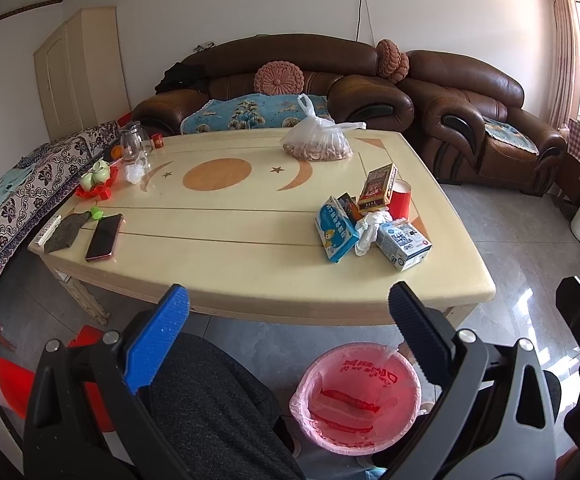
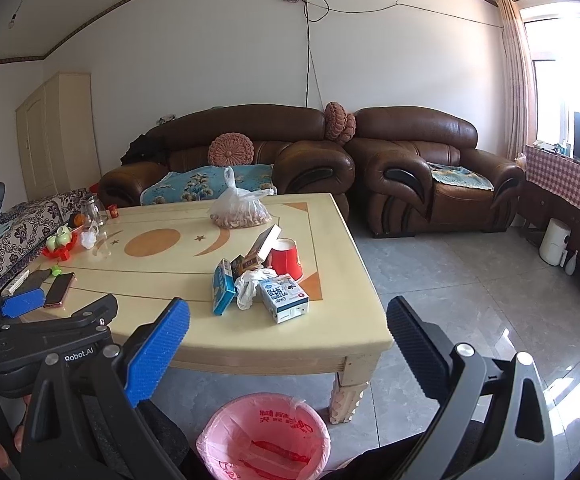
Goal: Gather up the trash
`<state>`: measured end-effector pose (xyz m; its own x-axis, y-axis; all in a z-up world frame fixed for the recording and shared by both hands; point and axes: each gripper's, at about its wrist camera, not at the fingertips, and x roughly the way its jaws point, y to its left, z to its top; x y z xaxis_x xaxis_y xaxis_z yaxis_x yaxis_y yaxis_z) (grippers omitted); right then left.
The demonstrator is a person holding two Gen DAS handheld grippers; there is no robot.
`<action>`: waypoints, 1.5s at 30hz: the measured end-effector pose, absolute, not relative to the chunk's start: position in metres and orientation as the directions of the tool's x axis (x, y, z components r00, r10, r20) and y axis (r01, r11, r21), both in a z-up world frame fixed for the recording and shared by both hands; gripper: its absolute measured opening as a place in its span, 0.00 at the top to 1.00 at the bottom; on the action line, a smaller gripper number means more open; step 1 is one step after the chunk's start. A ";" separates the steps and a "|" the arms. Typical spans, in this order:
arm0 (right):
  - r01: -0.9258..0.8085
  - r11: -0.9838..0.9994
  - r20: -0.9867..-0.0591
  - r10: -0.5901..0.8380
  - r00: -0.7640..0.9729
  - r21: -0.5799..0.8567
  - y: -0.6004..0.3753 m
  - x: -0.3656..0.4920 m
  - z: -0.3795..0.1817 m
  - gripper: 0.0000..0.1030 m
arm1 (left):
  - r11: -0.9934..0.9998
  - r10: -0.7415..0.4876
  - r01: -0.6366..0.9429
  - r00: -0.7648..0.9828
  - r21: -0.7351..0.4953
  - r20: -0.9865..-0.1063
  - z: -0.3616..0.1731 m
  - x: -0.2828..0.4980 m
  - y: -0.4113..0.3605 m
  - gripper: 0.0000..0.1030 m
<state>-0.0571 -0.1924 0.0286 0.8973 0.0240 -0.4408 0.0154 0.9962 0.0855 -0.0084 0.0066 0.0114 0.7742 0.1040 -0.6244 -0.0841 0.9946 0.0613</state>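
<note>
left tongs [image 1: 288, 312] apart, empty | right tongs [image 2: 288, 326] apart, empty | trash pile: blue carton [image 1: 336, 228], crumpled white tissue [image 1: 368, 228], milk box [image 1: 404, 244], red paper cup [image 1: 400, 200] on cream tabletop [image 1: 230, 248] right | pink-lined bin [image 1: 356, 398] on floor below | phone [image 1: 104, 237] left, peanut bag [image 1: 318, 142] behind

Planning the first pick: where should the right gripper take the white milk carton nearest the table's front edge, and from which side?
Grip the milk carton across its two long side faces, near the middle. It lies on its side at the table's front edge, an end panel facing the right gripper, so come in from the front, slightly above. The crumpled white bag touches its left side, so a finger there may snag it.
</note>
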 end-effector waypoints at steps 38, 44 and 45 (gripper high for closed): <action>-0.138 0.983 -0.616 0.185 0.766 0.123 -0.221 0.108 -0.059 0.06 | 0.995 0.098 -0.037 0.605 0.095 -0.790 -0.062 0.142 -0.010 0.05; -0.151 0.979 -0.637 0.203 0.743 0.135 -0.219 0.126 -0.070 0.06 | 0.993 0.111 -0.037 0.584 0.111 -0.804 -0.074 0.158 -0.013 0.05; -0.154 0.979 -0.642 0.206 0.738 0.137 -0.218 0.129 -0.073 0.06 | 0.993 0.114 -0.035 0.580 0.115 -0.806 -0.077 0.160 -0.013 0.05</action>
<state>0.1293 -0.2183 -0.0726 0.7384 0.2058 -0.6421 -0.1536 0.9786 0.1370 0.1603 -0.0133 -0.0765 0.5802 0.1141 -0.8064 -0.0354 0.9927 0.1150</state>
